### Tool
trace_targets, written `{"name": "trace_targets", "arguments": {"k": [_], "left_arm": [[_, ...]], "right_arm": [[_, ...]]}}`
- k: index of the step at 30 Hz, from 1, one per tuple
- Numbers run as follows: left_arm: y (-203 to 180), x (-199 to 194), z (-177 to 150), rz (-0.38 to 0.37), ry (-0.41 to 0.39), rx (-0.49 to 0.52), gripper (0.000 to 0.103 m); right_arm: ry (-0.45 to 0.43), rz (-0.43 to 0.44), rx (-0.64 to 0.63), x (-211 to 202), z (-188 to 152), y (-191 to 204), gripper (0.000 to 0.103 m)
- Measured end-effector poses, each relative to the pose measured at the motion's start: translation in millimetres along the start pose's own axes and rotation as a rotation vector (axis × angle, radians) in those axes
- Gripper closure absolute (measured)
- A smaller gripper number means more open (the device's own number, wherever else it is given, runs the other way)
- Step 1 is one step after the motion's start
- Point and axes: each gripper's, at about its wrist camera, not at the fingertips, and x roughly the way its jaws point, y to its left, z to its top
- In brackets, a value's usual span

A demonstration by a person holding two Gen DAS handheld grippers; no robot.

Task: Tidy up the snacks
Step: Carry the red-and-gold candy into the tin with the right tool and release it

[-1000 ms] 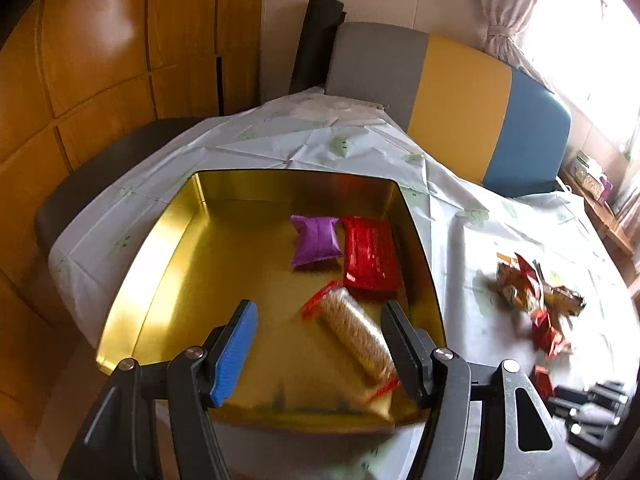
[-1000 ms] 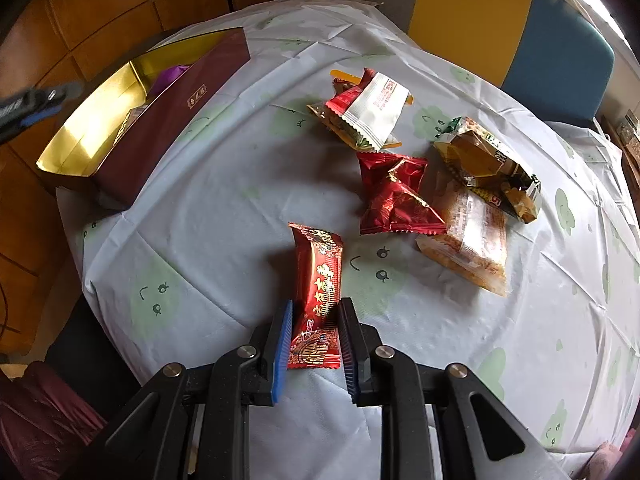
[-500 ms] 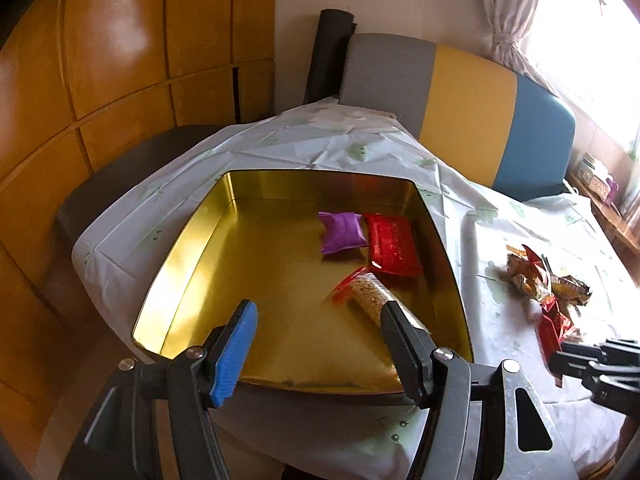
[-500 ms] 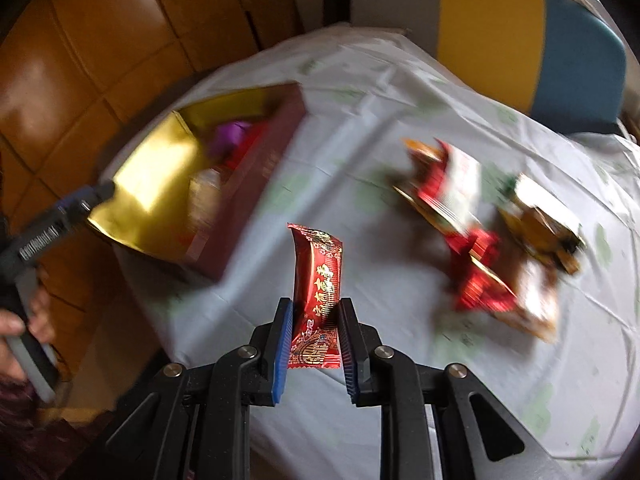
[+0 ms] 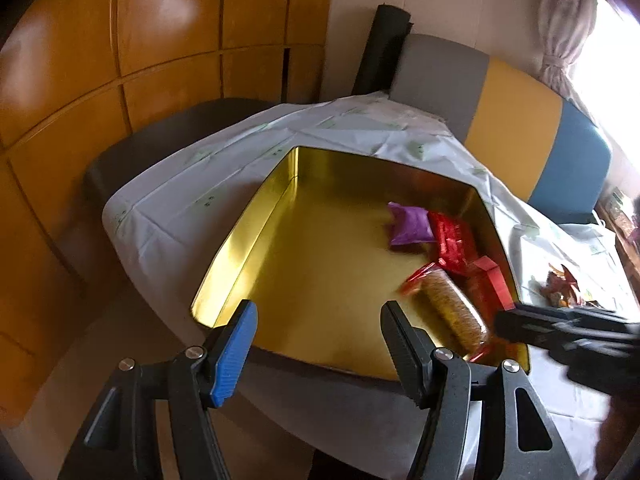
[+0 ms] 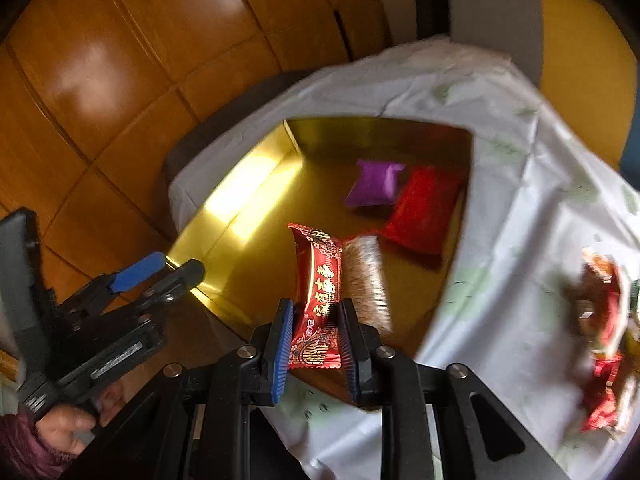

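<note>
Over at the left side, the left gripper [image 5: 316, 334] waited with its two fingers wide apart and nothing between them. It hung just outside the near edge of the gold tin [image 5: 240, 236], most likely to stay out of the way while the other hand worked.

Inside the tin, toward its right side, lay a purple packet [image 5: 410, 224]. Touching it on the right was a flat red packet [image 5: 454, 240]. Nearer the front lay a long cracker roll [image 5: 452, 306] in a clear wrapper with red ends. Most of the gold floor was bare.

Next came the right gripper [image 6: 314, 338]. Its fingers were squeezed tight on the bottom end of a red candy pack [image 6: 318, 290], so the pack stood up tall. It was held above the front of the tin, beside the cracker roll, probably so it could be dropped in with the others.

Farther right, on the white tablecloth [image 6: 500, 200], a blurry heap of loose snacks [image 6: 604, 336] was waiting well apart from the tin.
</note>
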Motion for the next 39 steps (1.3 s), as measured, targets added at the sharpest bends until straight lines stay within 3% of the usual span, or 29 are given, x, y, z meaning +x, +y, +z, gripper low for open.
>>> {"name": "trace_targets", "arguments": {"k": [5, 14, 19, 39], "left_arm": [[1, 2, -3, 0.004, 0.009, 0.005, 0.038], [-16, -3, -4, -0.013, 0.001, 0.057, 0.038], [-29, -10, -3, -0.033, -0.014, 0.104, 0.038], [-80, -22, -6, -0.095, -0.012, 0.235, 0.038]], "right_arm": [[0.074, -0.043, -0.011, 30, -5, 2, 0.08], [-0.048, -0.061, -0.004, -13, -14, -3, 0.08], [-0.104, -0.12, -0.007, -35, -20, -11, 0.08], [-0.171, -0.353, 0.177, -118, -67, -131, 0.079]]}}
